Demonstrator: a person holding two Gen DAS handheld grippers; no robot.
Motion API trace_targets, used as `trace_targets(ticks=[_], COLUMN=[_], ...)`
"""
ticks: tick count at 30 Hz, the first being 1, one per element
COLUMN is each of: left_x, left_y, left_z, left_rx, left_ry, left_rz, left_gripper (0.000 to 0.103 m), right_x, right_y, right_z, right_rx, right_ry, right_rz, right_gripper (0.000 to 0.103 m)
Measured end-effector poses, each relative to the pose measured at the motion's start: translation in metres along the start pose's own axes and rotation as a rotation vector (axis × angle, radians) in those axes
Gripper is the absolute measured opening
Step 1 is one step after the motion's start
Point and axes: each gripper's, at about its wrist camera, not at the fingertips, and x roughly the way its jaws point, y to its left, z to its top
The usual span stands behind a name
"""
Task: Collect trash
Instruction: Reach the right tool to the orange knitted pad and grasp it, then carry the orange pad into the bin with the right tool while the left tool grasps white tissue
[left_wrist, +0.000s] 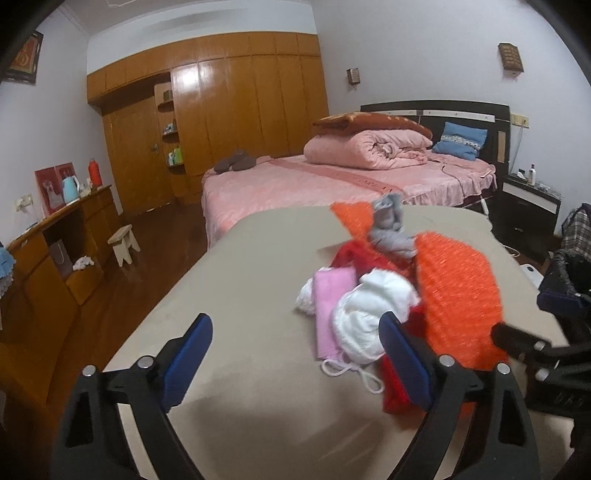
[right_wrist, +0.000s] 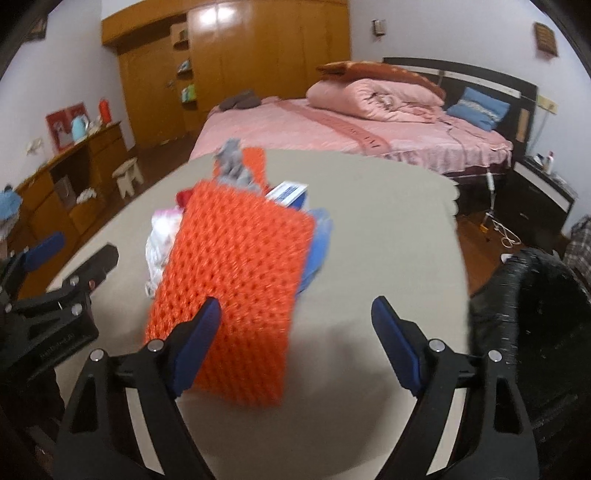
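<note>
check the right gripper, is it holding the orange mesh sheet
No, the right gripper has its jaws spread wide with nothing between them; the orange mesh sheet lies on the beige table.

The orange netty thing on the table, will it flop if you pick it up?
Probably yes. The orange mesh sheet looks thin and open-holed, so it is likely light, and it bends over the pile of trash beneath it, so it should droop from the jaws. It seems unlikely to roll.

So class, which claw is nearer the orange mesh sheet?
Right. The right claw hangs open with one finger at the orange mesh sheet; the left claw faces the white wad beside it.
</note>
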Motion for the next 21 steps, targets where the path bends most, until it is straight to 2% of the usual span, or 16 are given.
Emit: trace_targets(ticks=[3,5,6,7,8,10,11,15,21], left_x=[0.009,0.011,0.012,0.013,0.014,0.014,0.013,0.011,0.008], left_y=[0.010,0.014,0.016,0.017,0.016,0.015,0.015,0.011,0.005], left_z=[-0.006,-0.008,-0.008,-0.008,-0.008,-0.008,-0.008,-0.005,0.002], left_rx=[-0.022,-0.032,-0.037,-0.040,-0.042,-0.039,-0.036,-0.024,-0.028], left_ry=[0.015,0.022,0.026,0.027,0.029,0.030,0.028,0.022,0.009], left_rz=[-0.002,-0.001,0.001,0.001,0.001,0.000,0.000,-0.003,-0.028], left_gripper=[0.090,0.090,0.090,0.090,0.090,0.090,0.090,0.090,0.089], right_x=[0.014,0.018,0.017,0.015,0.015,0.011,0.008,-0.005,-0.030], right_y=[0.007,0.008,0.009,0.010,0.011,0.012,0.010,0.000,-0.013], right_z=[-0.003,-0.004,-0.003,-0.003,-0.003,-0.002,-0.002,-0.001,0.008], right_rx=[-0.015,-0.008,-0.006,-0.009,-0.013,-0.020,-0.017,0.014,0.018], right_ry=[0.034,0.055,0.060,0.061,0.056,0.049,0.051,0.036,-0.019], right_rz=[0.018,0.076,0.112,0.127,0.128,0.143,0.149,0.173,0.166], right_gripper=[0.072,0.059,0.048,0.040,0.038,0.018,0.014,0.011,0.010])
